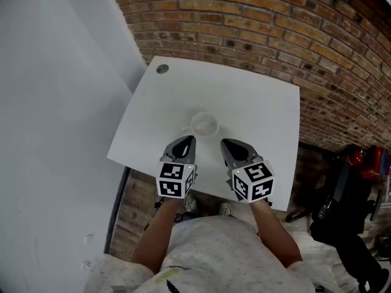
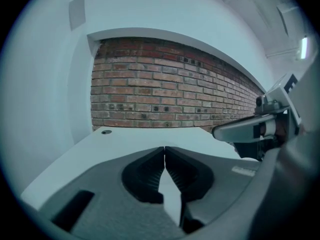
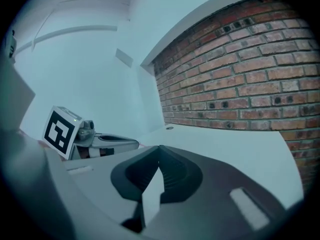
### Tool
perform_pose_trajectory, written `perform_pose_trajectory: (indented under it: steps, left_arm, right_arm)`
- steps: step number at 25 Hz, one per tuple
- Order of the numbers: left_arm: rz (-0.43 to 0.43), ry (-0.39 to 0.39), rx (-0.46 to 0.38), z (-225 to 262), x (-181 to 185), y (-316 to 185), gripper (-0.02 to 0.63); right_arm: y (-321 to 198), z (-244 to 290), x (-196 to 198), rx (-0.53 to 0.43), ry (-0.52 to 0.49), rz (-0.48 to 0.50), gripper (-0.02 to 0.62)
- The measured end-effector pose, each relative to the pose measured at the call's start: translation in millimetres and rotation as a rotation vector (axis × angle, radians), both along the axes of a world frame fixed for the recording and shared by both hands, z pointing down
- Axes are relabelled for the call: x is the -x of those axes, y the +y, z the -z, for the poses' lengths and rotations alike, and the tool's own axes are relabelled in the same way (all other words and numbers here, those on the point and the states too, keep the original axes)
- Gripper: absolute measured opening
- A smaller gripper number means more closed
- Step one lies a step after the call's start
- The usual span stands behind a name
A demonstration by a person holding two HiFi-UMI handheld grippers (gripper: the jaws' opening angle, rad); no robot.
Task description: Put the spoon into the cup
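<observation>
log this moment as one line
left gripper shut, empty | right gripper shut, empty | white cup on table ahead of both | spoon not made out

There is one white cup (image 1: 204,124), one white table (image 1: 263,102) with one round hole (image 1: 162,69) in its corner, and two grippers: the left gripper (image 1: 189,139) and the right gripper (image 1: 225,143).

Even, diffuse light throughout; the white table (image 1: 256,115) glares, nearly washing out surface detail. Gripper views show fisheye curvature, dark vignetted corners, soft near foreground.
</observation>
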State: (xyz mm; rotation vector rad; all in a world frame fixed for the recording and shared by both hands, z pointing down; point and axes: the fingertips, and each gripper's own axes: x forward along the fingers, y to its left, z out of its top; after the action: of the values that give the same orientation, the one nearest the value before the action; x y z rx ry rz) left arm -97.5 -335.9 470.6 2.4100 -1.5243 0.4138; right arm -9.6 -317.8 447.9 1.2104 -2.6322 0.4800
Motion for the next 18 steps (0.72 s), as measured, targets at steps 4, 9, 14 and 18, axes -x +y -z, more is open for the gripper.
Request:
perform_pose_trajectory:
  steps: [4,9,14,18]
  left_arm:
    - [-0.040,0.002,0.022,-8,1,-10,0.005]
    - [-0.089,0.003,0.040,-15,2,-24,0.005]
    - [-0.121,-0.002,0.049,-20,-1,-30,0.005]
    - [-0.135,-0.009,0.057,-25,0,-34,0.005]
  right_arm:
    - [-11,3,4,-0.005,0.005,-0.036,0.010]
    - [-22,1,8,0.003,0.021,-0.075,0.010]
    - [-26,-2,7,0.007,0.032,-0.096,0.011]
    - [-31,-4,9,0.008,0.037,-0.101,0.010]
